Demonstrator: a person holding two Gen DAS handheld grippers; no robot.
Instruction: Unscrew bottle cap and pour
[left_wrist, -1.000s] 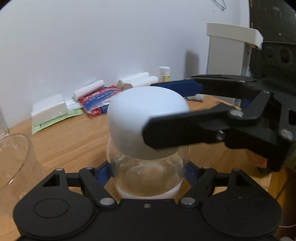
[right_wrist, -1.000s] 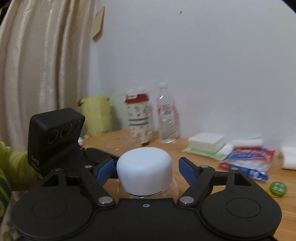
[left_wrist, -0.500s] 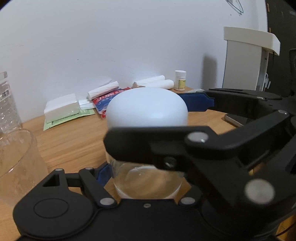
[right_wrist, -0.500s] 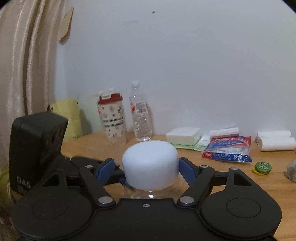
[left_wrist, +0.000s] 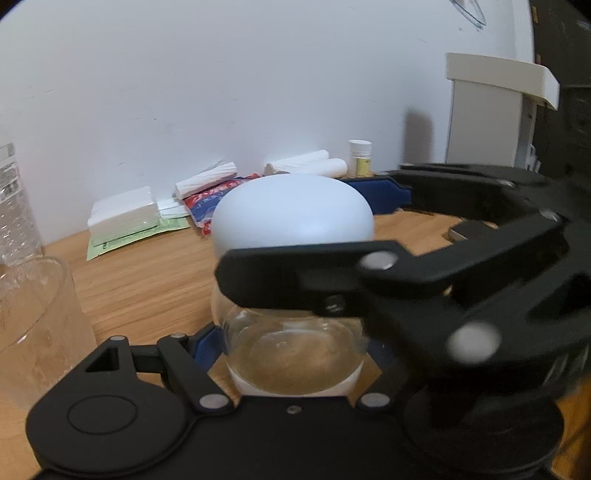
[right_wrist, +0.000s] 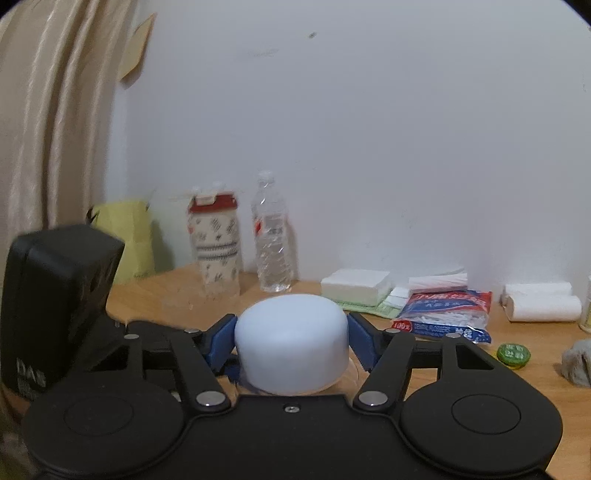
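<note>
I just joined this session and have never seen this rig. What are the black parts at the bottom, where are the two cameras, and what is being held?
No robot here: a person holds a hand-held gripper in each hand, and each carries a fisheye camera looking along its fingers. The black shapes are the grippers' own bodies. The left hand-held gripper clamps the clear bottle by its body; the right hand-held gripper closes its blue pads on the white cap. A clear cup stands on the wooden table, with tissue packs behind.

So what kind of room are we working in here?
Likely a home desk or side table: a wooden tabletop against a plain wall, a beige curtain, and household clutter like a dental flosser pack.
</note>
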